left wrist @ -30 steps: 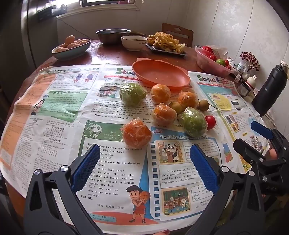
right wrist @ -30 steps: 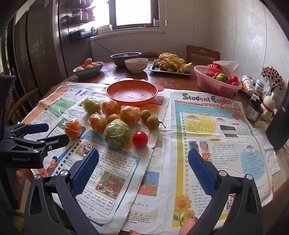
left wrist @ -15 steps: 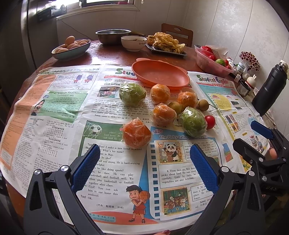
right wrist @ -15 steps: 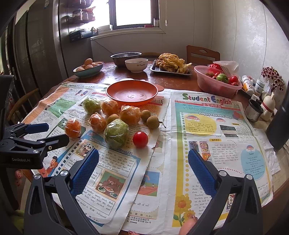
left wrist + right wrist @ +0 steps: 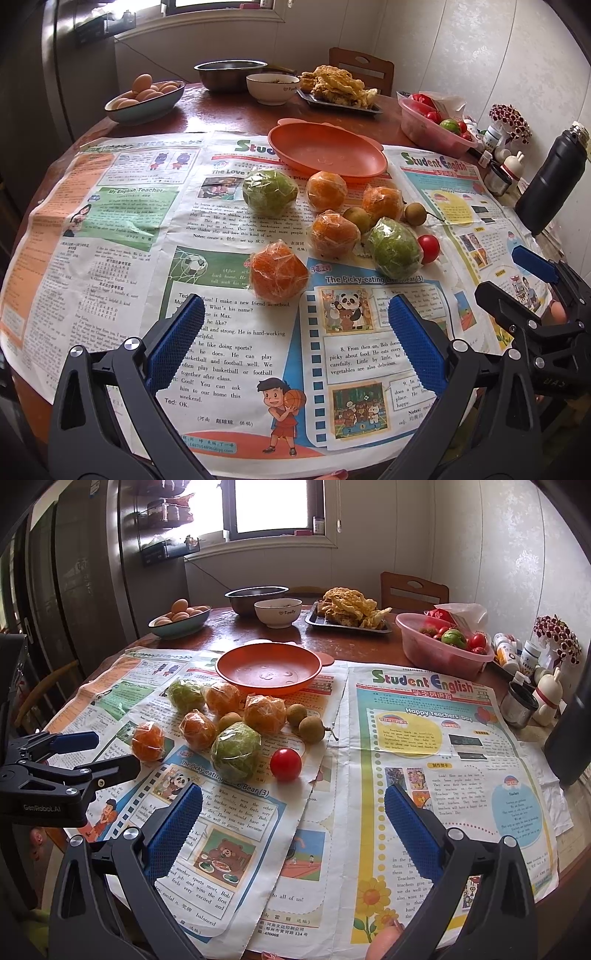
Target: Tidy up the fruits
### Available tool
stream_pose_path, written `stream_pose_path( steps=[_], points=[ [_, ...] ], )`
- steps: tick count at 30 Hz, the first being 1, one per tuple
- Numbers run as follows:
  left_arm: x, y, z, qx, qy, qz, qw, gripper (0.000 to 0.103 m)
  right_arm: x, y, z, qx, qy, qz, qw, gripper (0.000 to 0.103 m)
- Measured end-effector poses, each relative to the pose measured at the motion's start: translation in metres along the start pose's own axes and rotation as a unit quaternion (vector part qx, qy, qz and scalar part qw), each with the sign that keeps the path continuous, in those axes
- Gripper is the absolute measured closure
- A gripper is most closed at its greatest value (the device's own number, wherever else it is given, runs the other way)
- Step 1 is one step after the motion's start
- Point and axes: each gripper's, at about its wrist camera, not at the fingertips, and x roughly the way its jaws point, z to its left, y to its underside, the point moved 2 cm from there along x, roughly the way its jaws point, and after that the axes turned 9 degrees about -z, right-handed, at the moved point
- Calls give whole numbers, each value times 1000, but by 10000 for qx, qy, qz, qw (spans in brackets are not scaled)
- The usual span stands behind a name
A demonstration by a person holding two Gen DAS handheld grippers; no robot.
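Observation:
Fruit lies loose on newspaper in front of an empty orange plate (image 5: pixel 325 151) (image 5: pixel 267 670). Several plastic-wrapped oranges, the nearest one (image 5: pixel 277 271) (image 5: pixel 147 741), sit among two wrapped green fruits (image 5: pixel 395 248) (image 5: pixel 235 750), small brown fruits (image 5: pixel 311 729) and a red tomato (image 5: pixel 428 248) (image 5: pixel 285 763). My left gripper (image 5: pixel 295 317) hangs open just short of the nearest orange, nothing between its blue pads. My right gripper (image 5: pixel 293 805) is open too, low over the newspaper in front of the tomato. Each gripper shows at the edge of the other's view.
At the back of the round wooden table stand a bowl of eggs (image 5: pixel 146 99), a steel bowl (image 5: pixel 229 74), a white bowl (image 5: pixel 272 88), a tray of fried food (image 5: pixel 340 92) and a pink tub of tomatoes (image 5: pixel 441 648). A black flask (image 5: pixel 550 184) and small jars crowd the right edge.

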Motion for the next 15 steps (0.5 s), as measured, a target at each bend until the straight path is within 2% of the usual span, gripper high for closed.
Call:
stream_pose_path(
  steps=[15],
  points=[
    [4,1,-1,4,27,43,10000,9,4,0,-3,26,-20,53,10000,4]
  ],
)
